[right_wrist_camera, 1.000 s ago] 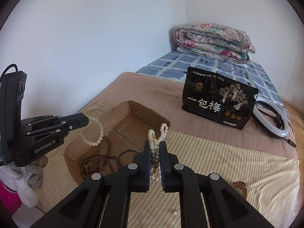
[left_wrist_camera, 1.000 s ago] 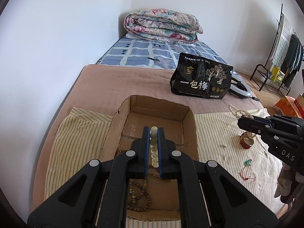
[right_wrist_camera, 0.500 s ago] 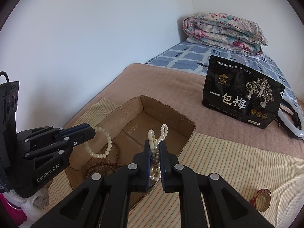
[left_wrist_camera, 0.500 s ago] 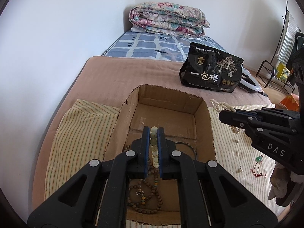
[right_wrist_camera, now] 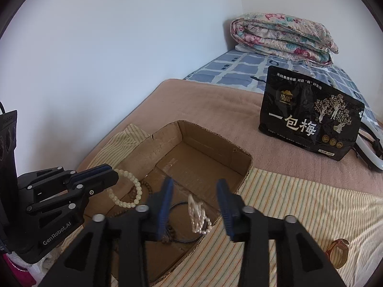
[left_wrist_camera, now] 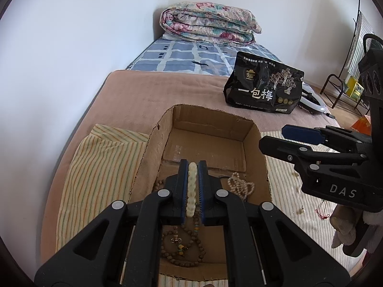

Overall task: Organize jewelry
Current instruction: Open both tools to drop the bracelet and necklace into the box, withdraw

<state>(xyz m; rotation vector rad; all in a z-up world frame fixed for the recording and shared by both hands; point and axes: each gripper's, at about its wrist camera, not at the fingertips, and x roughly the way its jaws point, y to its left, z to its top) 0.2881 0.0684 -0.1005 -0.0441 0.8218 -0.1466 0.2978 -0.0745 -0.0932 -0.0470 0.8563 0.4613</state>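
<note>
An open cardboard box (left_wrist_camera: pixel 253 129) (right_wrist_camera: pixel 244 165) sits on a striped cloth on the bed. My left gripper (left_wrist_camera: pixel 192 165) (right_wrist_camera: pixel 112 175) is shut on a pale bead bracelet (left_wrist_camera: pixel 191 191) (right_wrist_camera: pixel 129 191) and holds it above the box. My right gripper (right_wrist_camera: pixel 195 189) (left_wrist_camera: pixel 284 135) is open and empty over the box's right side. A pearl necklace (right_wrist_camera: pixel 198 217) (left_wrist_camera: pixel 239 184) lies in the box below it. Brown wooden beads (left_wrist_camera: pixel 184 246) and a dark ring (right_wrist_camera: pixel 184 224) lie on the box floor.
A black snack bag (left_wrist_camera: pixel 263 91) (right_wrist_camera: pixel 311 122) stands on the brown blanket behind the box. A white ring light (left_wrist_camera: pixel 313 100) lies beside it. A folded floral quilt (left_wrist_camera: pixel 208 24) is at the far end. Small trinkets (left_wrist_camera: pixel 323 212) lie on the striped cloth (left_wrist_camera: pixel 95 167).
My right gripper moved over the box, opened and let go of the pearl necklace, which now lies in the box. My left gripper still holds the pale bracelet.
</note>
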